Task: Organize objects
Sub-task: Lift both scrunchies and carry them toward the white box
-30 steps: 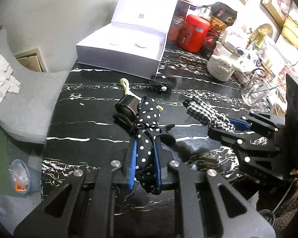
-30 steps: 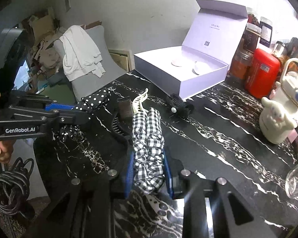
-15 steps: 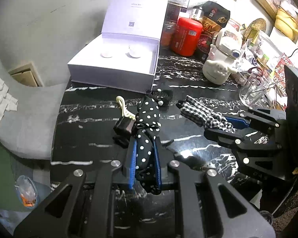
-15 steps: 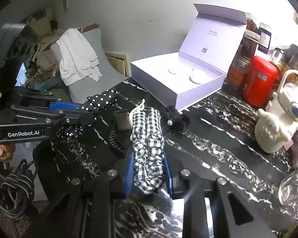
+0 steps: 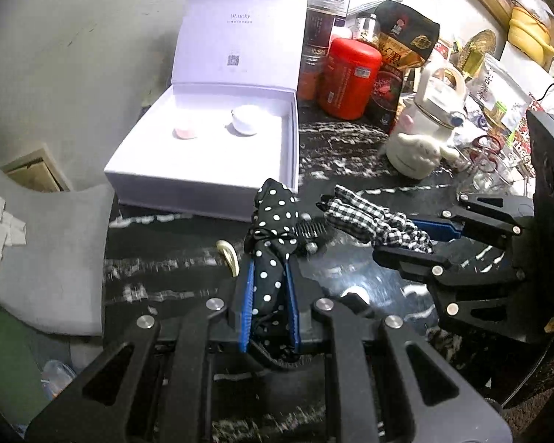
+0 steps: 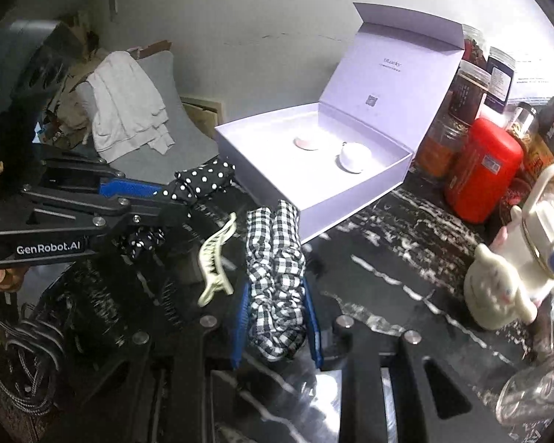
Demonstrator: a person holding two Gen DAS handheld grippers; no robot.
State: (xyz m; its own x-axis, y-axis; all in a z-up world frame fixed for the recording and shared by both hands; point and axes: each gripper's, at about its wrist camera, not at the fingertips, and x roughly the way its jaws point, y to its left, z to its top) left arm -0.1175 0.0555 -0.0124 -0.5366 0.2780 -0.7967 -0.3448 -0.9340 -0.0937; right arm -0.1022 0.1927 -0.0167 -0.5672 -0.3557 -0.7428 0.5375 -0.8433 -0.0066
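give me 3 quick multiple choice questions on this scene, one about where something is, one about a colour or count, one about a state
1. Where does the cream hair clip lie?
A. inside the white box
B. on the black marble table
C. on the grey chair

2. What pattern is the scrunchie in the right gripper?
A. black and white check
B. polka dots
C. plain red

3. How is the white box?
A. lid shut
B. lid standing open
C. lying on its side

Answers:
1 B: the clip rests on the table, short of the box.
2 A: the check scrunchie sits between its fingers; the left gripper holds the dotted scrunchie.
3 B: the lid stands up at the back and two small cups show inside.
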